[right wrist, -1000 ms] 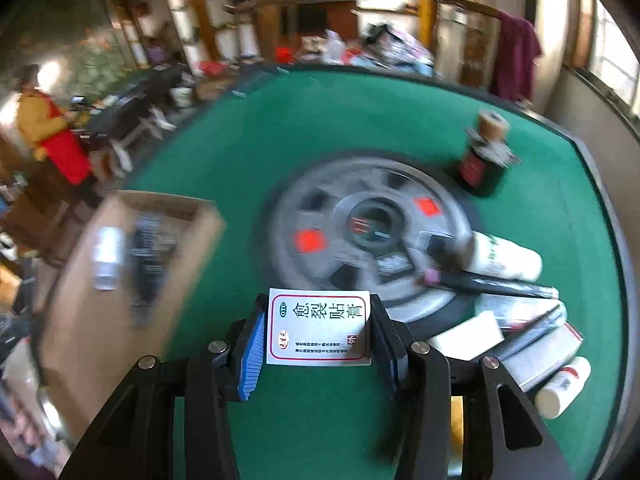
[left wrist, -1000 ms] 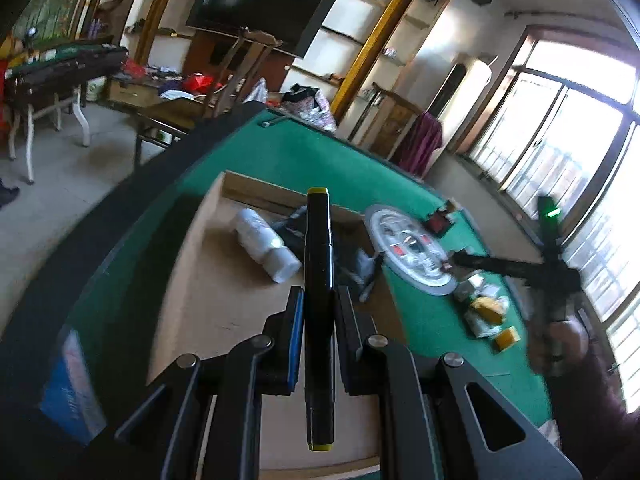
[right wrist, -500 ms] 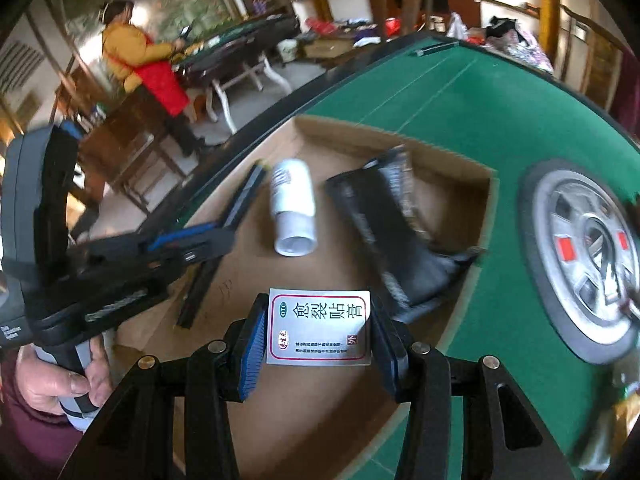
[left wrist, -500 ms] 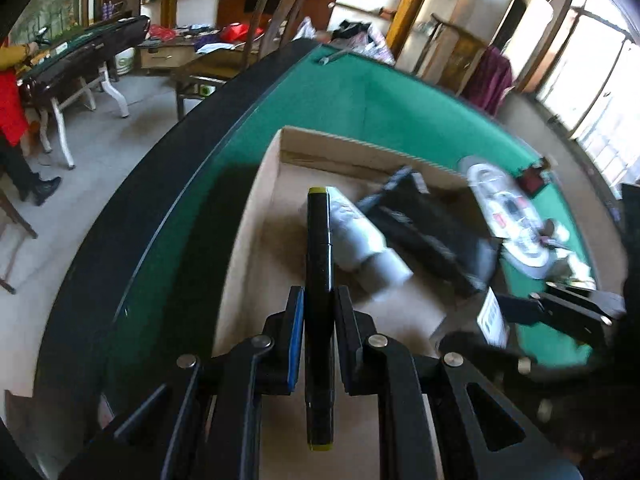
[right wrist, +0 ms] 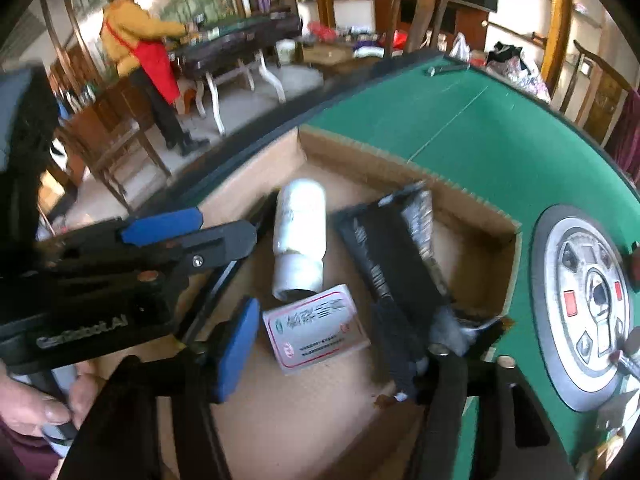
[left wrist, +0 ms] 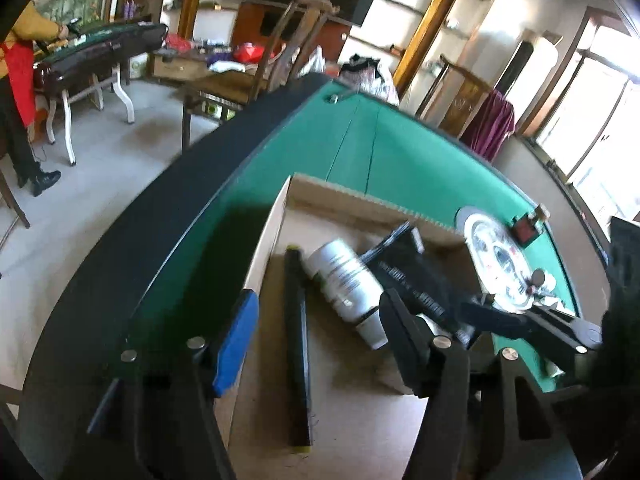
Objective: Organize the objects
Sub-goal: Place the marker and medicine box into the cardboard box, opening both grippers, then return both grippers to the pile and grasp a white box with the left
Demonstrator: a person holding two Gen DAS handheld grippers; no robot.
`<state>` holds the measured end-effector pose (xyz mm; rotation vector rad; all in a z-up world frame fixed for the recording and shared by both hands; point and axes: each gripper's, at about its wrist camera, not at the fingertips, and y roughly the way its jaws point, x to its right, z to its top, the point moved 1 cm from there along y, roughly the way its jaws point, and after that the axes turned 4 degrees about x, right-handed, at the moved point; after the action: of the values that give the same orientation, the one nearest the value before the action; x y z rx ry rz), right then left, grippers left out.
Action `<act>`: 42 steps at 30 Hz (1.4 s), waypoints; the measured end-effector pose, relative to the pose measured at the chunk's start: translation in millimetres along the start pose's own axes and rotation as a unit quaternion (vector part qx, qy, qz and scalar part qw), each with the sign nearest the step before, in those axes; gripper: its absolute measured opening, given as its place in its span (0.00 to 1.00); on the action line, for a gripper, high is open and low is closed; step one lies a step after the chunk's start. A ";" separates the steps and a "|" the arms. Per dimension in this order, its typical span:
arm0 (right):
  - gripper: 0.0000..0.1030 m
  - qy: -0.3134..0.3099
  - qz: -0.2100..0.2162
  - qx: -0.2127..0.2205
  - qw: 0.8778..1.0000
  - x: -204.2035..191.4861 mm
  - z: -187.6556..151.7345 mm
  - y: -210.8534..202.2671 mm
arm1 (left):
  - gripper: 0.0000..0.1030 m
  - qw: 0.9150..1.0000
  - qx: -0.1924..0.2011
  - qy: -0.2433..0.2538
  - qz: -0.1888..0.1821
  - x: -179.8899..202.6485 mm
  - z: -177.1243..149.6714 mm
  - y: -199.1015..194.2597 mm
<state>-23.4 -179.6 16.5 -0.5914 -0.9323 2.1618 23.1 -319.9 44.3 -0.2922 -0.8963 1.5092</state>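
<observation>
Both claws stood over the cardboard box (right wrist: 472,200) on the green counter (left wrist: 400,160), and you had just been opening each of them. Your left claw (left wrist: 316,320) had its jaws apart, with the black marker (left wrist: 298,344) lying loose on the box floor between them, yellow tips at either end, touched by neither pad. Your right claw (right wrist: 332,344) likewise had its jaws apart; the white plaster packet (right wrist: 316,332) with red border lay flat on the box floor between them, free of both pads. Beside the marker lay the white bottle (right wrist: 300,232), its cap end touching the packet's far edge. The black pouch (right wrist: 388,248) rested to the right of the bottle. The grey disc (right wrist: 580,304) sat on the counter outside the box.
</observation>
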 end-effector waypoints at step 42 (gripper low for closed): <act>0.96 0.196 -0.172 0.216 0.941 153.9 -117.4 -208.3 | 0.83 0.993 -0.015 0.045 -0.111 148.7 -61.4 -72.4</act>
<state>37.9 90.7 80.2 -0.5600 -0.3000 1.7623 90.6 -167.1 100.9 -0.2695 -0.8511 1.2687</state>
